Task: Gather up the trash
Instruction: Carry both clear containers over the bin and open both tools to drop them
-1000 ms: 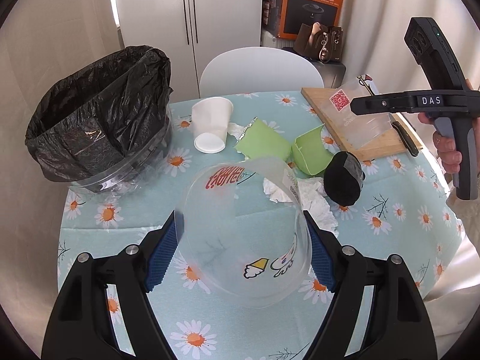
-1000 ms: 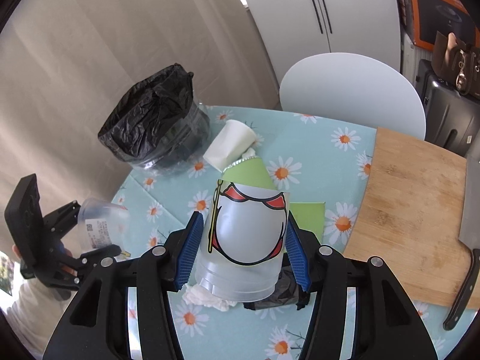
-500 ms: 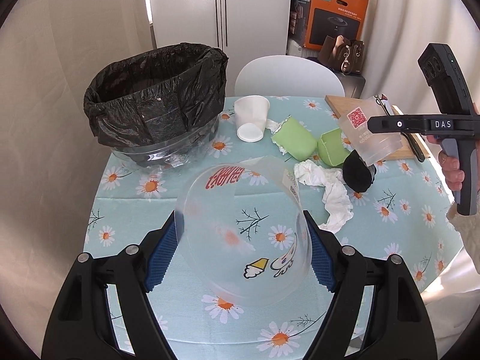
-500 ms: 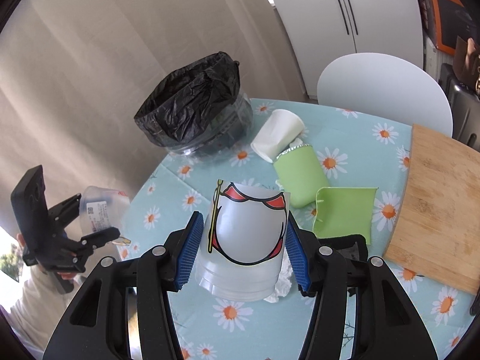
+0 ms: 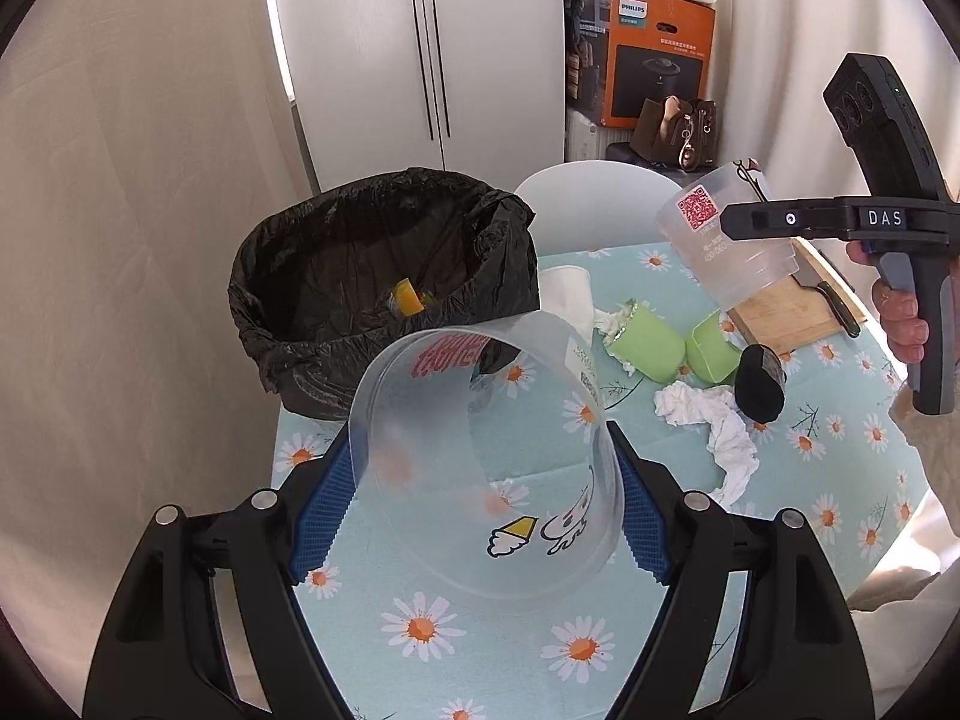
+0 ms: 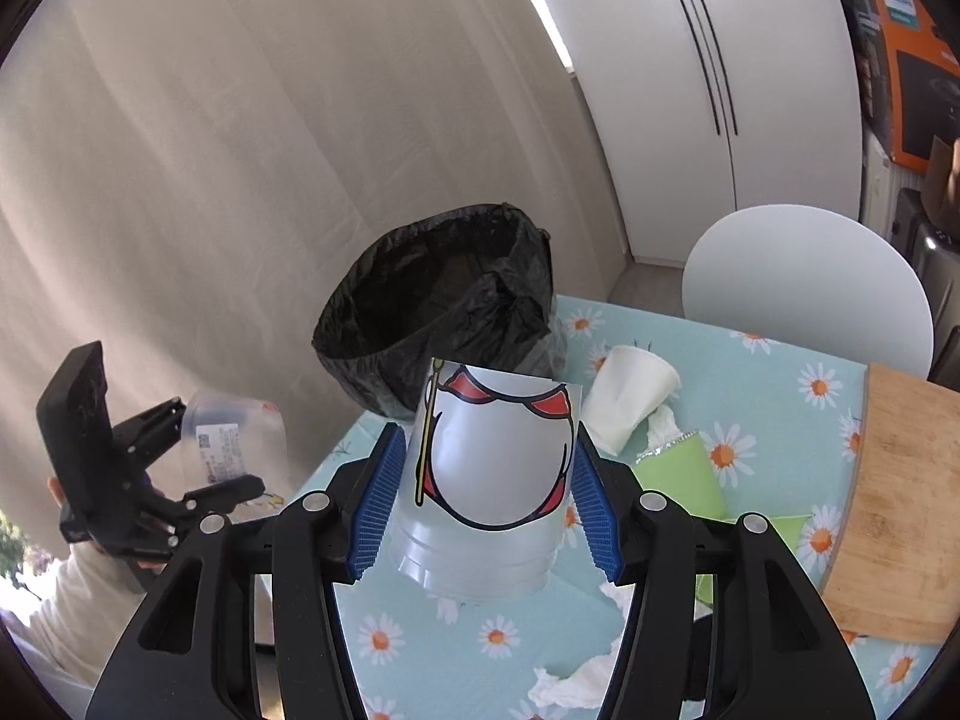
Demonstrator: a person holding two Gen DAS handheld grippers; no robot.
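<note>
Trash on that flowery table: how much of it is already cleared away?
Barely any. The black-lined bin holds only something orange-yellow. In hand: the left gripper and right gripper each clamp a clear plastic cup above the table. Left lying: a white paper cup, green cartons, crumpled tissue and a black lump.

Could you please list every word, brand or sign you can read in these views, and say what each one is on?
"PHILIPS": on the orange box.
"DAS": on the right gripper.
QR code: on the frosted cup it holds; print below too small.
Red characters: on the clear cup in the left gripper, unreadable.
</note>
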